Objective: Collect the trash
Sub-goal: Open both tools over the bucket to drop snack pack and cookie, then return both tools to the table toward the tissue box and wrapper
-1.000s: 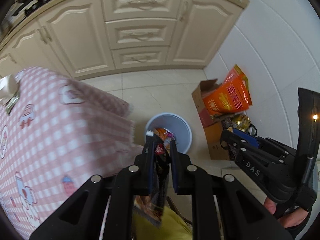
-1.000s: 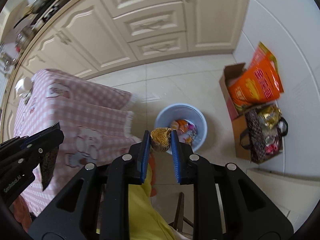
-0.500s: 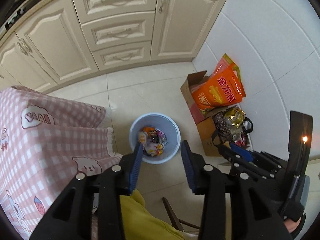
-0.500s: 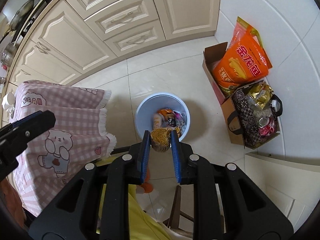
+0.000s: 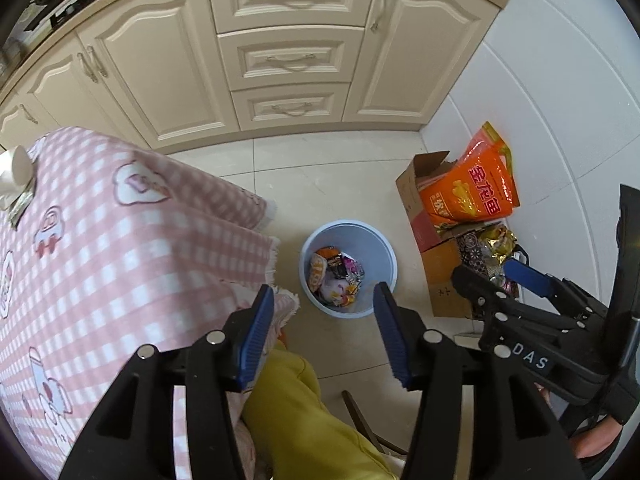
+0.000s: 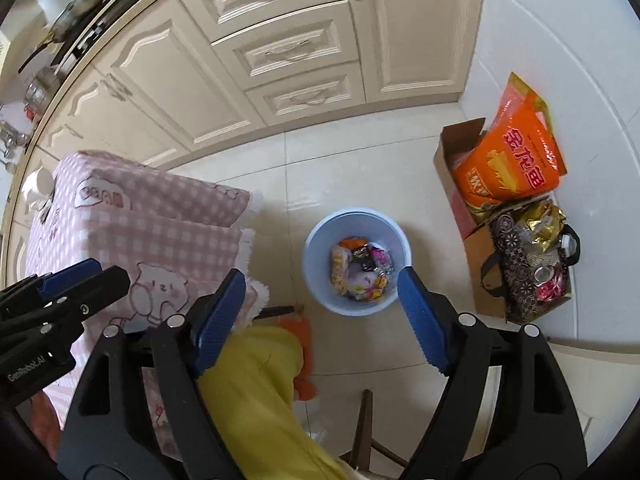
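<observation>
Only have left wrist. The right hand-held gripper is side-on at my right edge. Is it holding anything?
Observer: No. The right hand-held gripper has just been opening; its jaws stand wide with nothing between them, above the blue bin.
Operator: Orange sliver beside my left finger, what is it?
Observer: Looks like an orange slipper on the floor by the yellow trouser leg, apart from the bin.
Operator: Stove top?
Observer: A pan sits on it.
</observation>
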Tool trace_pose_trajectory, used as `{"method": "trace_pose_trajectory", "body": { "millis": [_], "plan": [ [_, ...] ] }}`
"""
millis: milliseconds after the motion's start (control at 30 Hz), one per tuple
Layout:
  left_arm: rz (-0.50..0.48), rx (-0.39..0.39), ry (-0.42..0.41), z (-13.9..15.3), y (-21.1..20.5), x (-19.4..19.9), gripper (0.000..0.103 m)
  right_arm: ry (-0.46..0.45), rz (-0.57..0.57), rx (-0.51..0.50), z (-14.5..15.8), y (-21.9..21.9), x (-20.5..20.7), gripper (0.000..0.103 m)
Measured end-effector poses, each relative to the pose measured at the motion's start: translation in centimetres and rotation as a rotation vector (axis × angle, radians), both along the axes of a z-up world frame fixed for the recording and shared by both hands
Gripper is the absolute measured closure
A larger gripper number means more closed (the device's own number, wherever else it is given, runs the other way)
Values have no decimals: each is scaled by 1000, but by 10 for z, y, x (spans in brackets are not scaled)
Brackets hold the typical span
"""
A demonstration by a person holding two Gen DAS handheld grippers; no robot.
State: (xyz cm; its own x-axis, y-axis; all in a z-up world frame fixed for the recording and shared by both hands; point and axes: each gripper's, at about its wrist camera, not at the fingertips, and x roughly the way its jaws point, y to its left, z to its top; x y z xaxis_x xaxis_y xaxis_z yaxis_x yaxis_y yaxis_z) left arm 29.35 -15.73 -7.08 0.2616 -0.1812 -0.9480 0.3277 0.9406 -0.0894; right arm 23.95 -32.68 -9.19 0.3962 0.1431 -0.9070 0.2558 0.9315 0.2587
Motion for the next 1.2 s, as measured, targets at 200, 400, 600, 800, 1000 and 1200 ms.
{"method": "trace_pose_trajectory", "body": {
  "millis": [200,400,600,800,1000,1200],
  "plan": [
    [7,-8,-11,8,12,-8,49,4,23,-1,5,14,-5,25],
    [29,-24,-19,16,31,-15,48,-2,54,-14,15,32,-8,25],
    [52,-34,-45,28,58,-23,43,-28,97,-26,31,57,-6,25],
    [90,-41,-80,43,96,-27,41,-41,159,-33,45,92,4,25],
    [175,-44,-104,54,149,-24,40,-60,238,-62,62,137,19,25],
    [257,-60,-115,58,199,-16,39,-65,329,-79,76,192,39,25]
  ]
}}
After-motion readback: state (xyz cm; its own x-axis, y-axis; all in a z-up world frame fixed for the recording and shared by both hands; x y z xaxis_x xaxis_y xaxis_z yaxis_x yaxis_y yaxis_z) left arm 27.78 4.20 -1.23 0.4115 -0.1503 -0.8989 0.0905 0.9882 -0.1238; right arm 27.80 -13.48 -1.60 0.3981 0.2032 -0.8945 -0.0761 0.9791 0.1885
